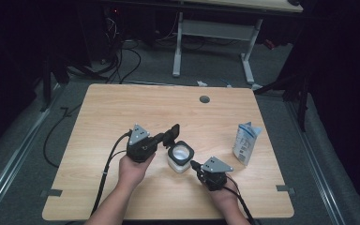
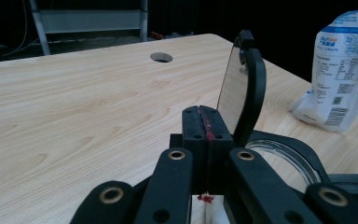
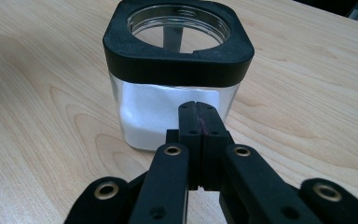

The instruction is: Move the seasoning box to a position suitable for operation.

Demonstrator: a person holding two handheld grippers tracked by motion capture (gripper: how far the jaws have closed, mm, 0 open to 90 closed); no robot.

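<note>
The left tongs (image 1: 168,137) are pressed fully closed, pad against pad, with nothing between them, as the left gripper view shows (image 2: 205,122). Just beyond their tips and slightly to the right stands the hinged black lid with a clear window (image 2: 243,88), flipped up almost vertical. It belongs to the square clear-glass jar with a black plastic collar and white powder inside (image 1: 180,156), whose open round mouth lies just beside the left tongs, below and right of them in that view.

The right tongs (image 1: 195,165) are likewise closed on nothing, their pads meeting in a thin seam (image 3: 198,120). They point straight at the jar's near glass wall (image 3: 172,116), the tips very close to it; whether they touch it cannot be told. The jar sits between the two tongs on the light wooden tabletop (image 1: 122,112).

Well beyond the right tongs, off to their right side, a white-and-blue printed pouch (image 1: 246,142) stands upright on the tabletop. Farther ahead of both tongs is a round grey cable hole (image 1: 204,99).
</note>
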